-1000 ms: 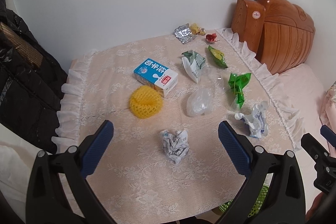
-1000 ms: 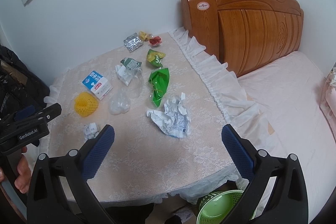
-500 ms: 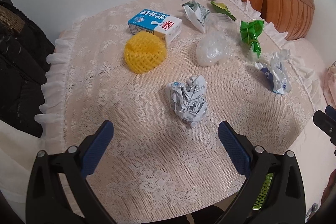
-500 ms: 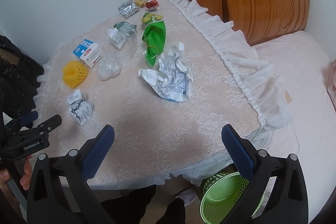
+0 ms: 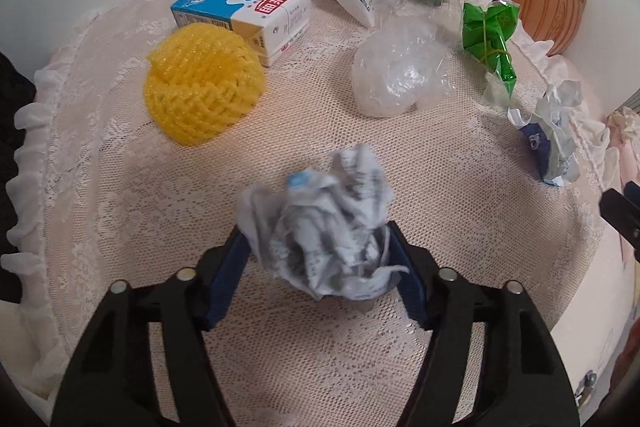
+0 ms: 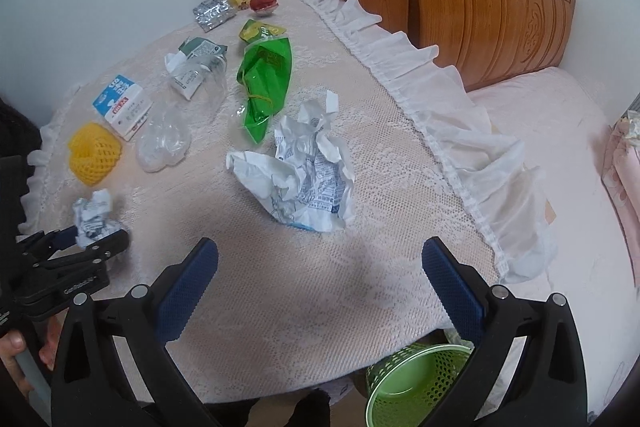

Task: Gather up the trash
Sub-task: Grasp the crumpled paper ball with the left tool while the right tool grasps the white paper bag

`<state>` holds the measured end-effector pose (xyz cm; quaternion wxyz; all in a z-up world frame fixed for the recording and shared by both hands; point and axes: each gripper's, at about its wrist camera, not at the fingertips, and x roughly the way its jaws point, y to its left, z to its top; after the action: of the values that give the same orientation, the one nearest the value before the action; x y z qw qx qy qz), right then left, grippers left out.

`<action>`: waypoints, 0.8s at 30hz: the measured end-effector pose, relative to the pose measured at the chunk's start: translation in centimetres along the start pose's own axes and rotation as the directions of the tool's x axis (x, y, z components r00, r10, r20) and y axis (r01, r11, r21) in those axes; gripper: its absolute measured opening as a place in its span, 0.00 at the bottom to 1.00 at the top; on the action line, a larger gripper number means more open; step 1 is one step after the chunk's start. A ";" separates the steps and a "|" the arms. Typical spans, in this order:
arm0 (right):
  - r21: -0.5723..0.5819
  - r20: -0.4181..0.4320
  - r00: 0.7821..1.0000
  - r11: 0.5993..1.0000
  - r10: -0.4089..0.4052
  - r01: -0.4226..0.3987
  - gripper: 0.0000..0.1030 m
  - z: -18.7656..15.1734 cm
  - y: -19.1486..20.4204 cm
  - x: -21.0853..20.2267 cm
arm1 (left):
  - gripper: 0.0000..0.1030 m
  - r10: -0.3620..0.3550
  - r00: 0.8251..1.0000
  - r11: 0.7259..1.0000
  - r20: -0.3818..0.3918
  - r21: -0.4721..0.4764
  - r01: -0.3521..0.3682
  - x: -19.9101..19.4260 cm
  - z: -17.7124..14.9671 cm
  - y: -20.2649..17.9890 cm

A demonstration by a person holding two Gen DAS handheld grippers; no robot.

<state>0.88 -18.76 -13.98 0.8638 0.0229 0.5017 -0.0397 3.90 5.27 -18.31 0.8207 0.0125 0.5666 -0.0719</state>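
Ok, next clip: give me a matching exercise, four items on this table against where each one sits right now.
Things:
1. crumpled paper ball
2. yellow foam net
3. green basket
4. milk carton

Places:
A. on the floor below the table edge
B. directly behind the yellow net, touching it
C. between the left gripper's closing jaws
D. on the lace cloth, in front of the carton

Pairs: 1-C, 2-D, 3-A, 4-B

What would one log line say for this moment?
left gripper: fingers closing around crumpled paper ball | right gripper: open, empty | green basket: empty
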 end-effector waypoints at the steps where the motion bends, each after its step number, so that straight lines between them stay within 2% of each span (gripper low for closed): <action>1: -0.004 0.006 1.000 1.000 -0.012 0.012 0.98 0.3 0.2 0.5 | 0.56 -0.009 1.000 1.000 0.000 0.007 0.009 0.0 0.1 0.0; 3: 0.011 0.010 0.999 0.999 -0.046 0.046 0.98 1.1 0.3 1.7 | 0.52 -0.023 1.000 0.999 0.003 0.027 0.023 0.0 0.3 -0.1; 9: 0.118 -0.020 1.000 0.993 0.013 -0.011 0.98 3.0 -0.4 5.1 | 0.48 -0.057 0.998 0.996 0.000 0.070 0.057 -0.3 0.6 0.3; 12: 0.105 -0.033 0.999 0.994 -0.005 0.009 0.98 3.3 0.2 6.1 | 0.48 -0.037 0.999 0.994 0.003 0.100 0.037 -0.6 0.8 0.6; 24: 0.114 -0.046 0.999 0.993 -0.017 0.022 0.98 3.8 0.5 6.7 | 0.48 -0.052 0.998 0.993 0.028 0.111 0.049 -1.5 1.3 2.3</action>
<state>7.49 -18.87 -17.91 0.8491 0.0685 0.5182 -0.0763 4.87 7.58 -16.58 0.8253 0.0421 0.5493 -0.1240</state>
